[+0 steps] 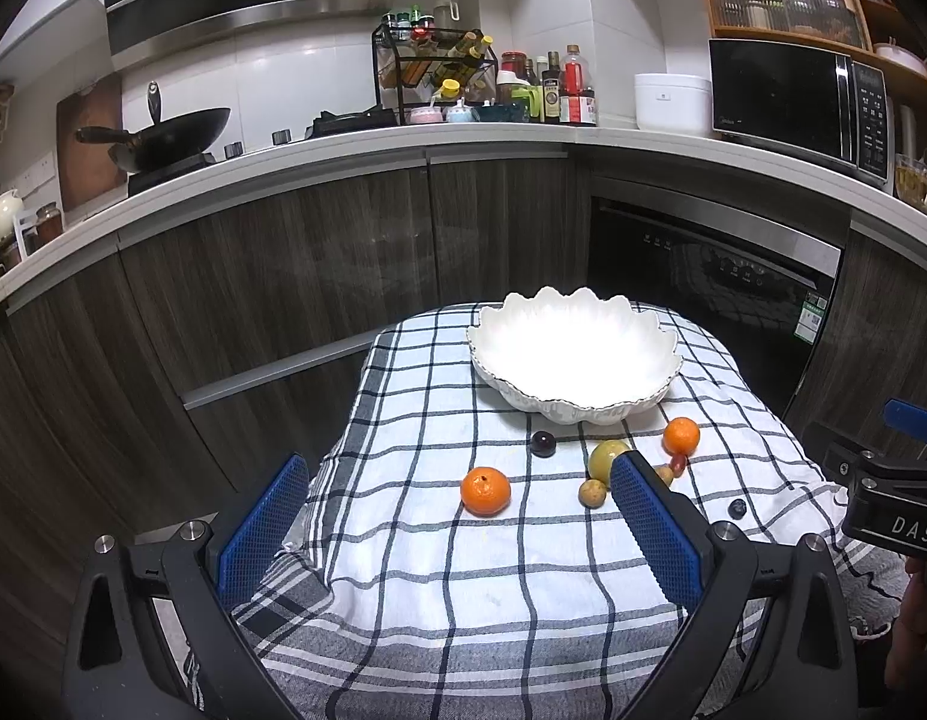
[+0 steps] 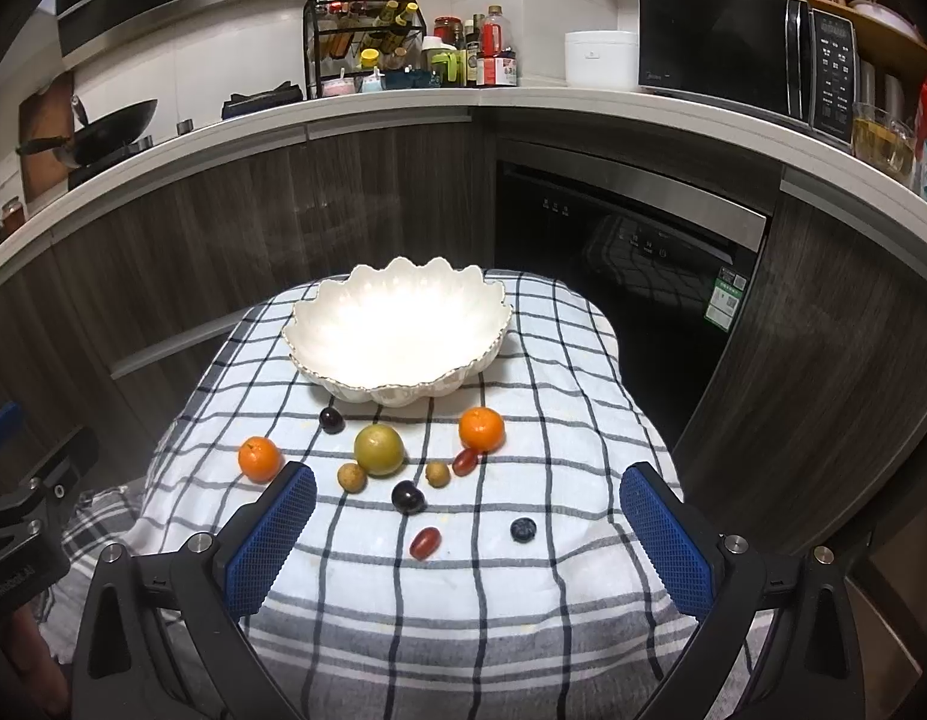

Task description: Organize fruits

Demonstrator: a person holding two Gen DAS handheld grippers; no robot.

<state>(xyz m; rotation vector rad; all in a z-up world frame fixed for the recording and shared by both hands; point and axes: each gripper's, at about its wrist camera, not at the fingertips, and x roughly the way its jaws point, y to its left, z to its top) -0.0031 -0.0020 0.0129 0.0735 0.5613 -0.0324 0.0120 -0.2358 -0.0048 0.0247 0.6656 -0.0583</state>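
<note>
A white scalloped bowl [image 2: 397, 336] stands empty at the far side of a checked cloth [image 2: 463, 594]. In front of it lie two oranges [image 2: 260, 459] [image 2: 481, 429], a green-yellow fruit [image 2: 378, 449], two small brown fruits [image 2: 351, 476], dark plums [image 2: 408, 497] [image 2: 331, 420], red grape tomatoes [image 2: 425, 542] and a blueberry [image 2: 523, 529]. My right gripper [image 2: 469, 531] is open and empty, just in front of the fruit. My left gripper [image 1: 463, 522] is open and empty; an orange [image 1: 485, 491] lies ahead between its fingers, with the bowl [image 1: 574, 354] beyond.
The cloth covers a small table in front of dark kitchen cabinets and a dishwasher [image 2: 631, 240]. The counter above holds a wok [image 1: 163, 138], a spice rack [image 1: 433, 72], a rice cooker [image 1: 673, 102] and a microwave [image 1: 799, 102]. The right gripper's body [image 1: 889, 498] shows at the left wrist view's right edge.
</note>
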